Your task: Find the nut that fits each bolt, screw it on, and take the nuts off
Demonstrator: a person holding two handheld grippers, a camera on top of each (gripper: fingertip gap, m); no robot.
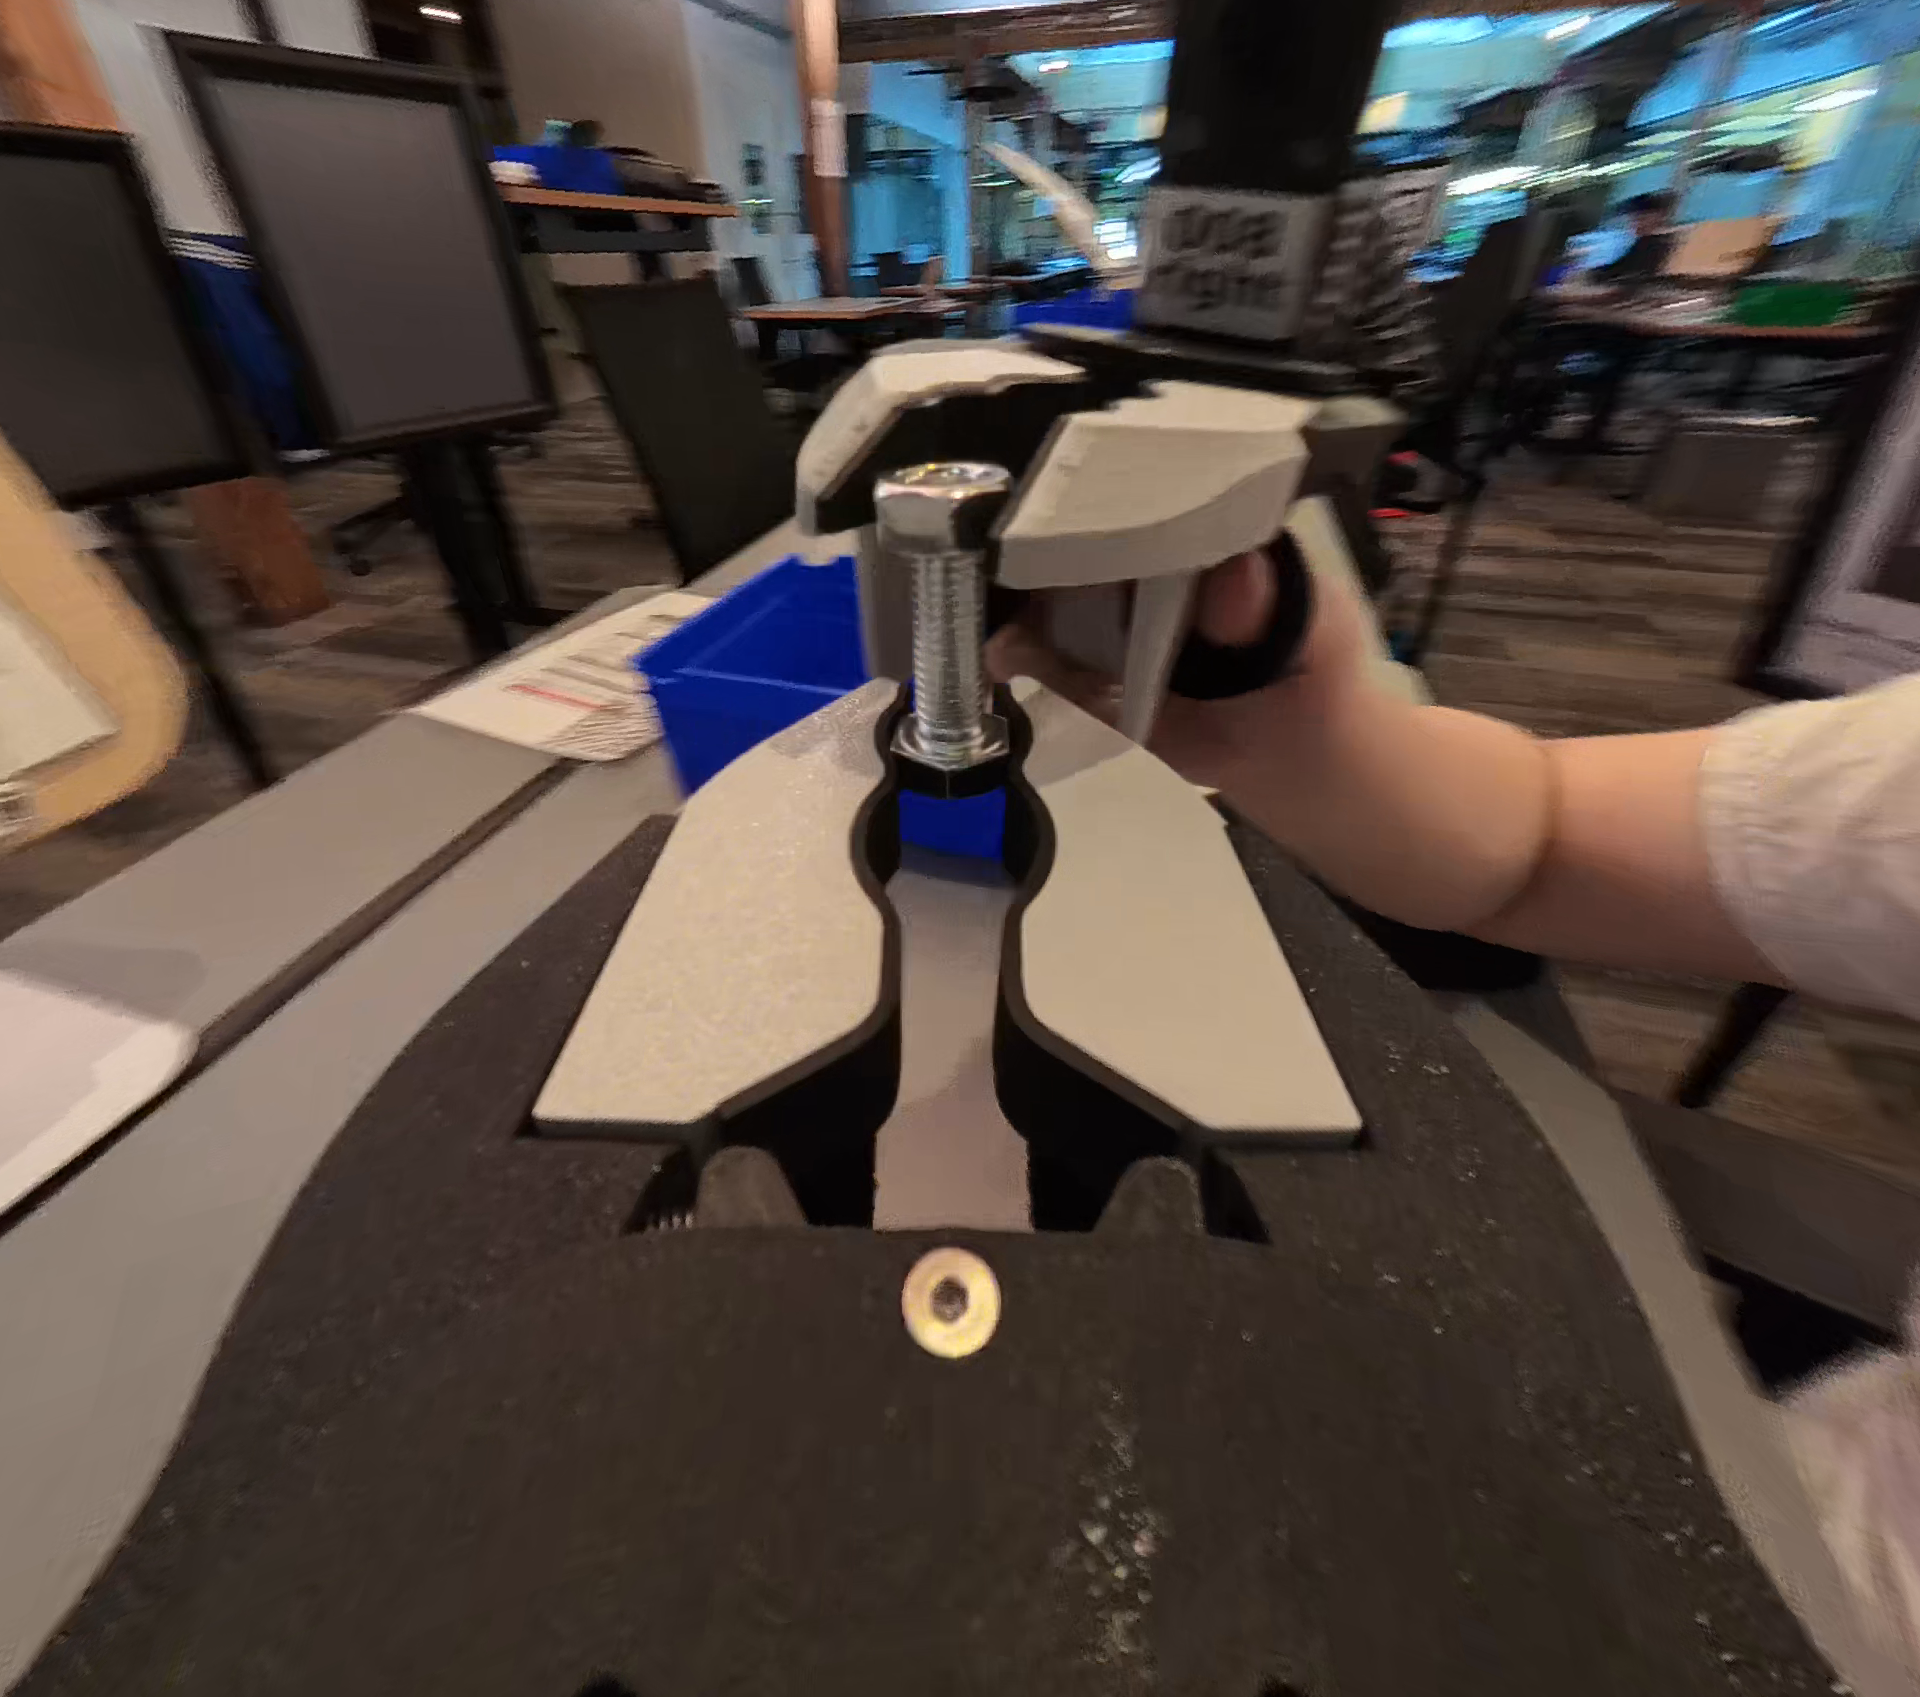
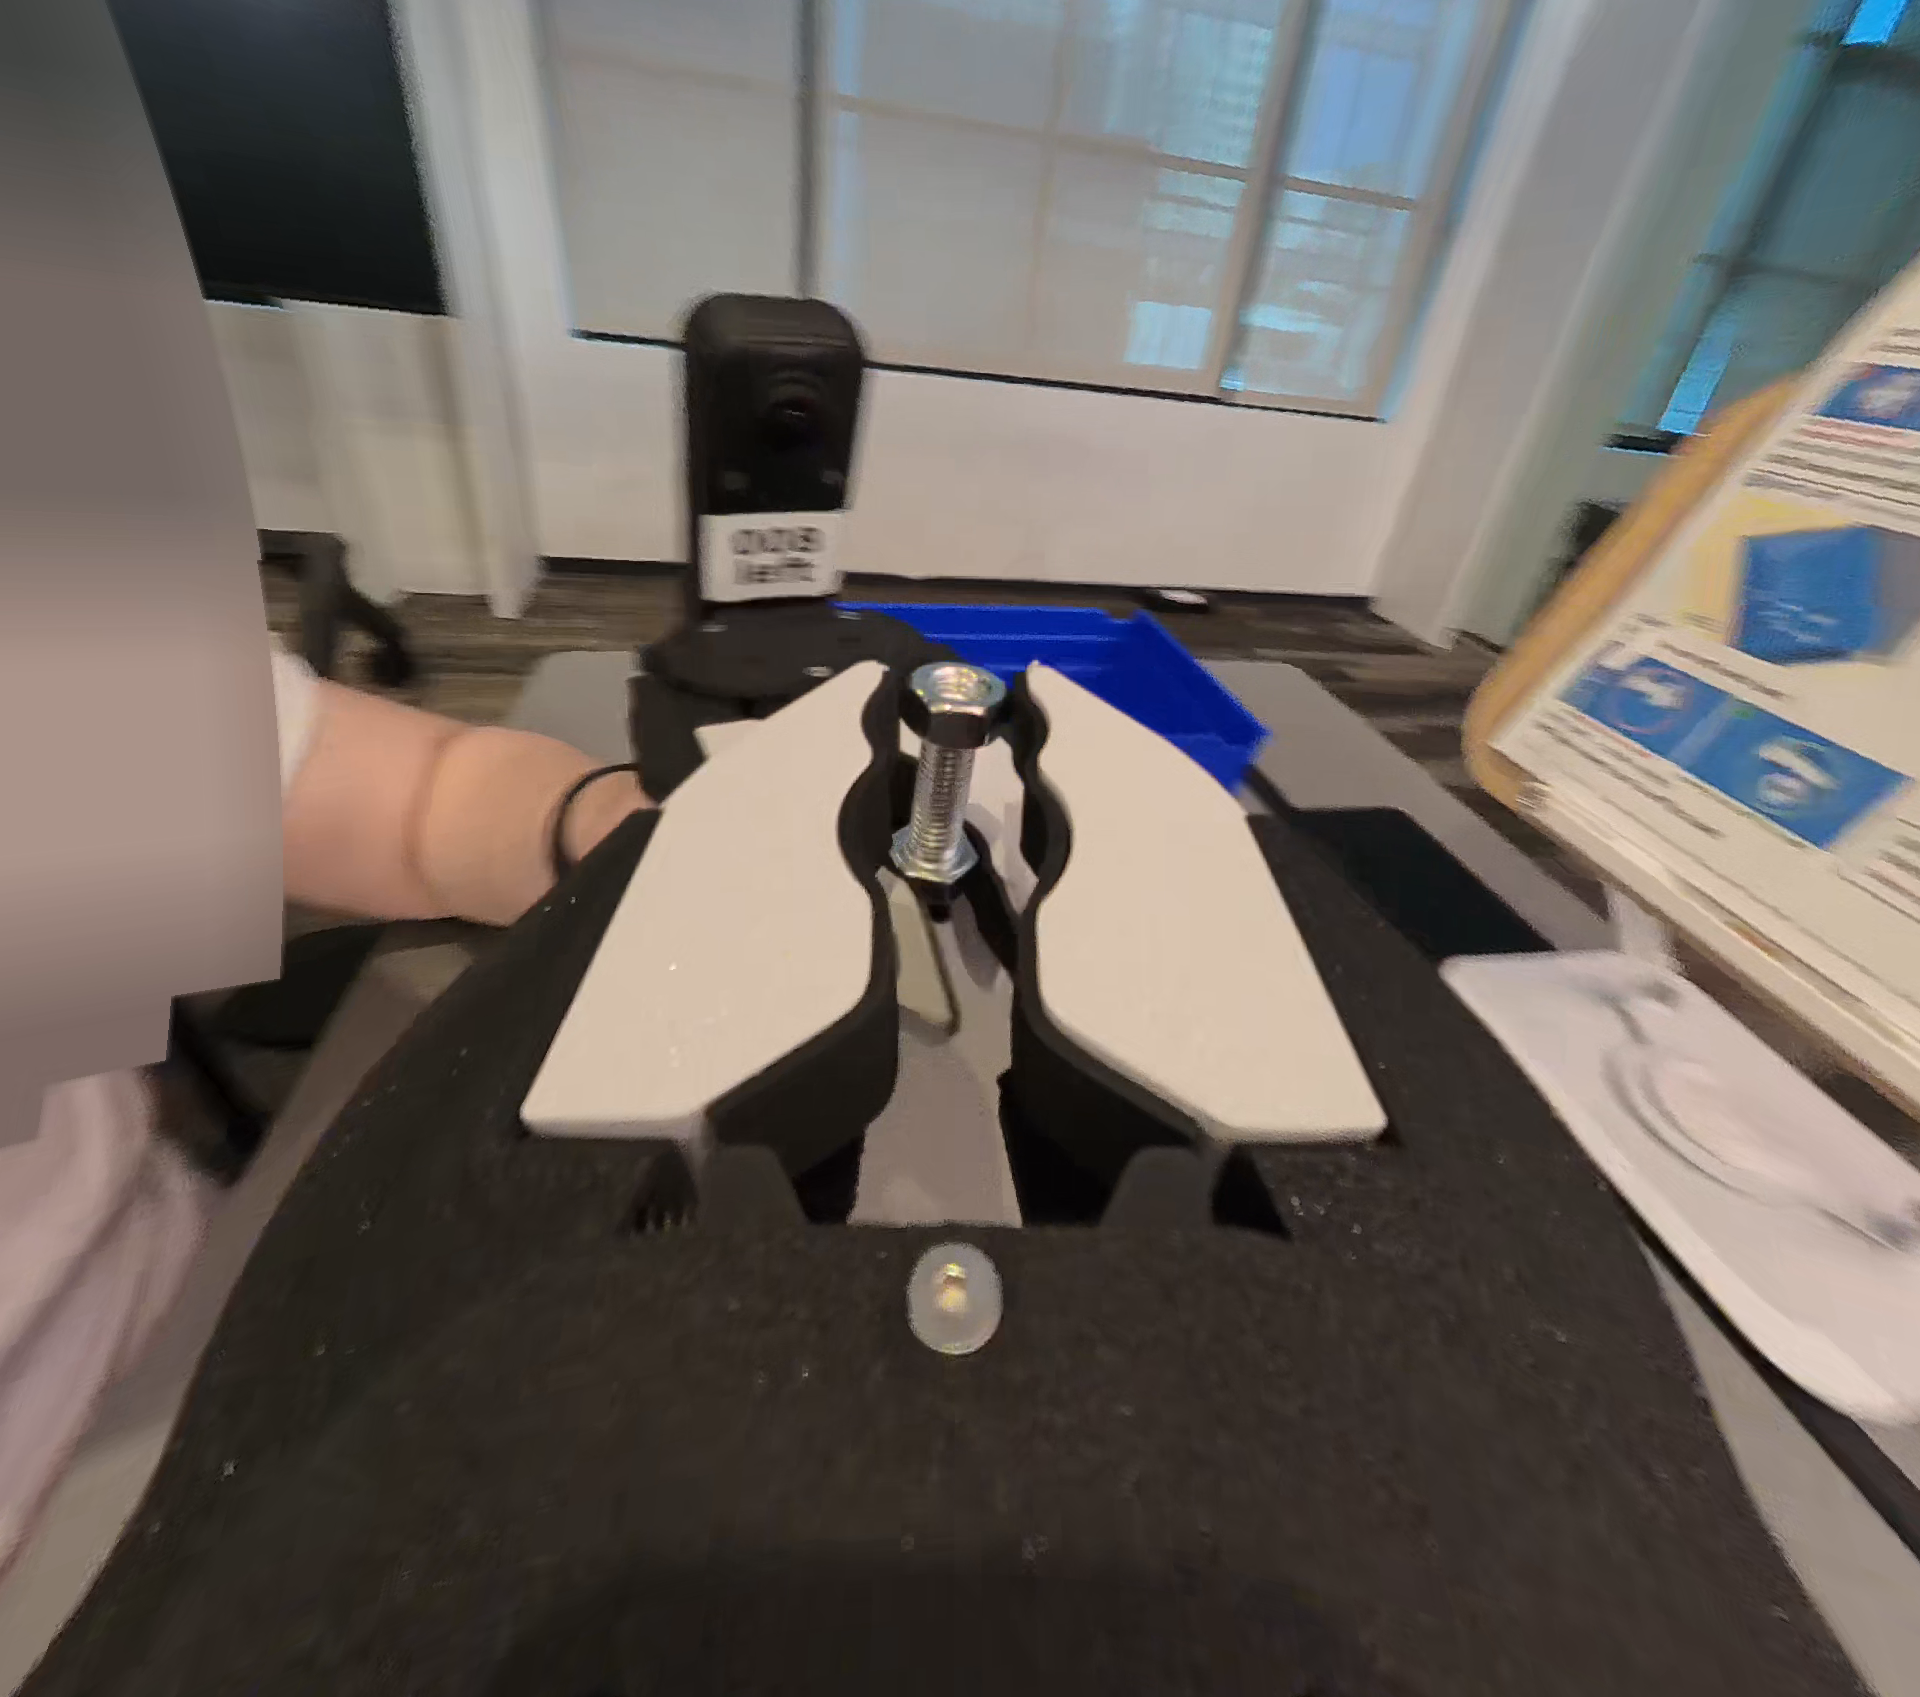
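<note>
- Overall, the work is held in the air above the grey table; a blue plastic bin with thin straight walls stands on it just behind the work, and printed sheets lie near the bin.
- Left hand-held gripper: its grey, matt, grainy fingers with black scalloped inner edges are closed around the nut at the lower end of the bolt.
- Right hand-held gripper: of like build, it is clamped on the hexagonal head of the bolt; in the left wrist view it reaches in from the right, held in a person's hand.
- The bolt is bright zinc-coloured steel, evenly threaded, standing upright between the two grips in the left wrist view.
- The nut is a small bright hexagon sitting near the free end of the thread, well apart from the head, so most of the thread is bare.
- Judgement: the step in hand is turning the nut on the thread; whether on or off cannot be told.
- Recommended practice: keep the two grips on one axis, hold one fixed and rotate the other, gripping hexagon flats rather than corners.
- Risk: smooth metal may slip in the pads, and a tilted nut may cross-thread or drop.
</note>
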